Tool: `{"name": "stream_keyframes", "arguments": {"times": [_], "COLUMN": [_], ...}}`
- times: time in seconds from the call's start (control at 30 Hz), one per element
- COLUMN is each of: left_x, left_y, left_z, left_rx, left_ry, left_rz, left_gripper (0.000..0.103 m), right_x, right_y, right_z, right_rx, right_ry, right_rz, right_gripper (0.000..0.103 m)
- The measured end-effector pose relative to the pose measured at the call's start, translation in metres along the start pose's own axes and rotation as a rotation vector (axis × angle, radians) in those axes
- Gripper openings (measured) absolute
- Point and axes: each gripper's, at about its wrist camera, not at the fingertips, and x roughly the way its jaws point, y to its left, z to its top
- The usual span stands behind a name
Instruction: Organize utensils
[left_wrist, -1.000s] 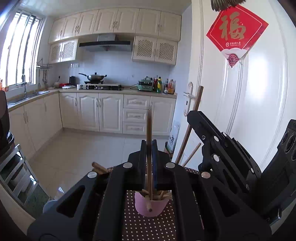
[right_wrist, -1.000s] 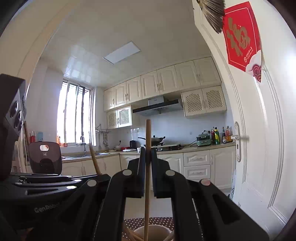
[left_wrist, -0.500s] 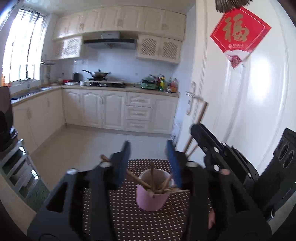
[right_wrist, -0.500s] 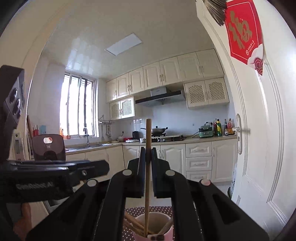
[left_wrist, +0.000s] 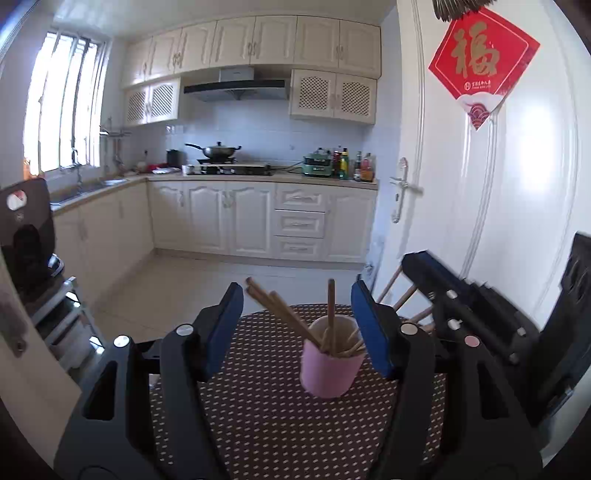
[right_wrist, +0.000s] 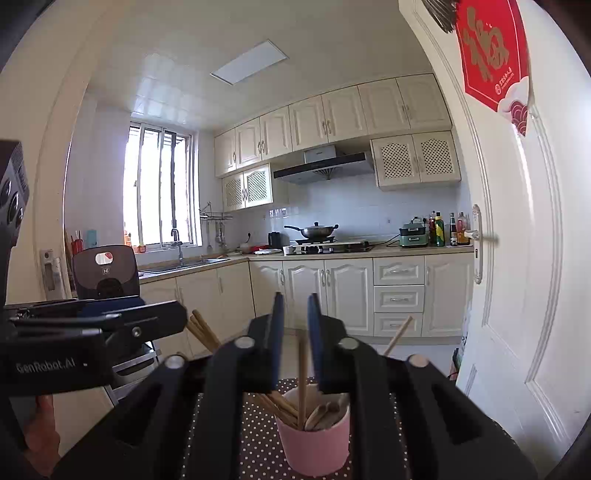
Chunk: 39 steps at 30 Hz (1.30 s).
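A pink cup stands on the dotted brown tablecloth and holds several wooden chopsticks, some leaning left. My left gripper is open, its jaws still opening, with nothing between them; the cup lies just beyond, towards its right finger. My right gripper hangs over the cup with its jaws opening a little. One upright chopstick stands in the gap below the tips with its lower end in the cup, and the pads do not press on it. In the left wrist view the right gripper shows at the right.
A white door with a red paper sign stands close on the right. At the left a black appliance sits on a rack. A person's hand holds the left gripper's handle. Kitchen cabinets and floor lie beyond the table.
The left gripper let go of its chopstick, opened wide and drew back from the cup. The right jaws parted slightly and their chopstick slid down into the cup.
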Motion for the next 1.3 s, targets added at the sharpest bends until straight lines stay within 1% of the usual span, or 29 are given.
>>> {"name": "stream_keyframes", "arguments": {"times": [0.03, 0.27, 0.4, 0.6, 0.77, 0.83, 0.9, 0.97, 1.17, 1.3], "left_x": [-0.004, -0.028, -0.044, -0.074, -0.101, -0.111, -0.121, -0.129, -0.159, -0.173], "left_y": [0.000, 0.005, 0.006, 0.002, -0.001, -0.001, -0.001, 0.000, -0.004, -0.011], "left_z": [-0.002, -0.011, -0.018, -0.026, -0.031, -0.033, -0.035, -0.038, -0.045, -0.051], "left_rx": [0.000, -0.014, -0.026, -0.007, 0.008, 0.010, 0.010, 0.010, 0.019, 0.039], "left_ry": [0.000, 0.007, 0.010, -0.012, -0.044, -0.054, -0.066, -0.071, -0.101, -0.099], "left_rz": [0.005, 0.021, 0.011, 0.032, 0.059, 0.066, 0.082, 0.089, 0.136, 0.149], "left_gripper": [0.064, 0.068, 0.071, 0.076, 0.081, 0.083, 0.086, 0.087, 0.091, 0.092], "right_x": [-0.004, -0.033, -0.047, -0.072, -0.096, -0.106, -0.115, -0.123, -0.150, -0.165], "right_y": [0.001, 0.007, 0.012, 0.021, 0.028, 0.031, 0.033, 0.037, 0.048, 0.051], "right_z": [0.001, 0.003, 0.003, 0.002, 0.003, 0.004, 0.004, 0.003, 0.001, -0.001], "right_rx": [-0.001, 0.003, -0.004, -0.014, -0.018, -0.022, -0.020, -0.026, -0.043, -0.022], "right_ry": [0.003, 0.019, 0.039, 0.072, 0.077, 0.080, 0.079, 0.087, 0.108, 0.121], "right_rz": [-0.003, -0.008, -0.016, -0.040, -0.050, -0.057, -0.061, -0.068, -0.096, -0.106], "right_gripper": [0.025, 0.033, 0.039, 0.049, 0.056, 0.062, 0.065, 0.067, 0.080, 0.087]}}
